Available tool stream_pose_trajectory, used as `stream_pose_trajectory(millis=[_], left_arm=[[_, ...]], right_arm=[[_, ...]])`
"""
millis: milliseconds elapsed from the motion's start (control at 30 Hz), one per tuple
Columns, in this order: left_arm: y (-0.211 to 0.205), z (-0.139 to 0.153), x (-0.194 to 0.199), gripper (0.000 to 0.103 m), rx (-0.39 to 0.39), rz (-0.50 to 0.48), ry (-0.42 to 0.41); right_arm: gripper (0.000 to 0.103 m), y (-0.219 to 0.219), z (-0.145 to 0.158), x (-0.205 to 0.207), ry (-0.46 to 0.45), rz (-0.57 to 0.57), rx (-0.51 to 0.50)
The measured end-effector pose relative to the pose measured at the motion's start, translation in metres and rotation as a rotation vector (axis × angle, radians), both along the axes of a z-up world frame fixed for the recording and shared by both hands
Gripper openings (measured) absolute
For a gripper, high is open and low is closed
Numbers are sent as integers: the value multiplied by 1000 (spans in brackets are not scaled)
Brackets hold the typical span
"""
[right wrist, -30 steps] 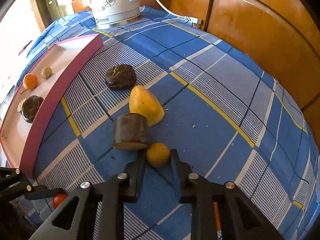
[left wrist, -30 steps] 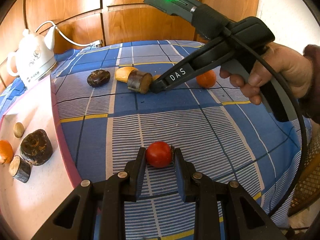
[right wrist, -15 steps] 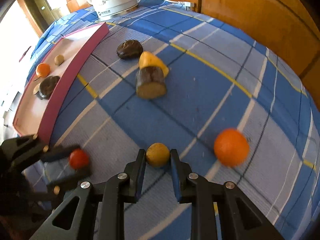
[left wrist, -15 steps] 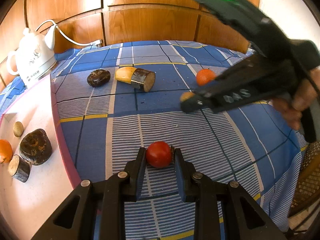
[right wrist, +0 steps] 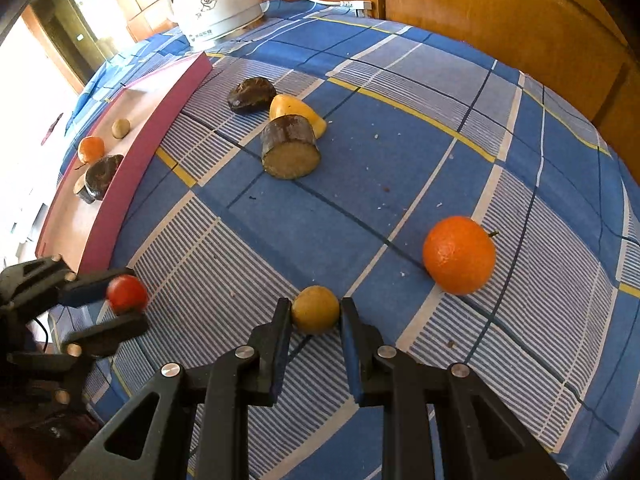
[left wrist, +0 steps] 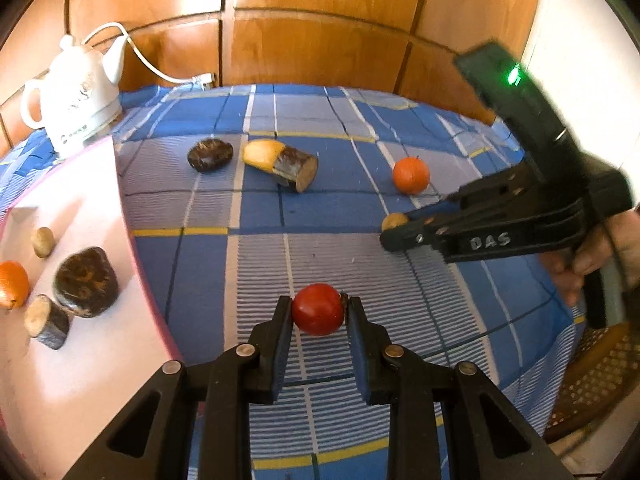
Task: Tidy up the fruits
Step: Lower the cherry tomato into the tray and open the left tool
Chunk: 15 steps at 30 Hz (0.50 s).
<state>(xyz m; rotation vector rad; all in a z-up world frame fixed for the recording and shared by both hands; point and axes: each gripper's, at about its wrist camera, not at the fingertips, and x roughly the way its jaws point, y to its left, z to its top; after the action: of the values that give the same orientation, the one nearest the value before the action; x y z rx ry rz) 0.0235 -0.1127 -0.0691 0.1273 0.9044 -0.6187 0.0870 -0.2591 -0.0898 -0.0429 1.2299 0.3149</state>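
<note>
Only in the right wrist view, the orange's (right wrist: 458,255) stem.

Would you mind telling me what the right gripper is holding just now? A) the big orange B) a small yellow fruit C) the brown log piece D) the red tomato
B: the right gripper is shut on the small yellow fruit, while the tomato sits in the left gripper and the orange lies loose on the cloth.
</note>
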Motion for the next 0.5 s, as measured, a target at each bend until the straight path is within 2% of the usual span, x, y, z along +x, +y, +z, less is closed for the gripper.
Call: stream_pose_trajectory(millis=[300,500], left_arm=[[38,29,4,27,-91,98,2],[64,43,6,27,-62,211,-26]], right_arm=[[24,1,0,-5,-15,8,-23],[24,6,0,-6,-25,25,-52]])
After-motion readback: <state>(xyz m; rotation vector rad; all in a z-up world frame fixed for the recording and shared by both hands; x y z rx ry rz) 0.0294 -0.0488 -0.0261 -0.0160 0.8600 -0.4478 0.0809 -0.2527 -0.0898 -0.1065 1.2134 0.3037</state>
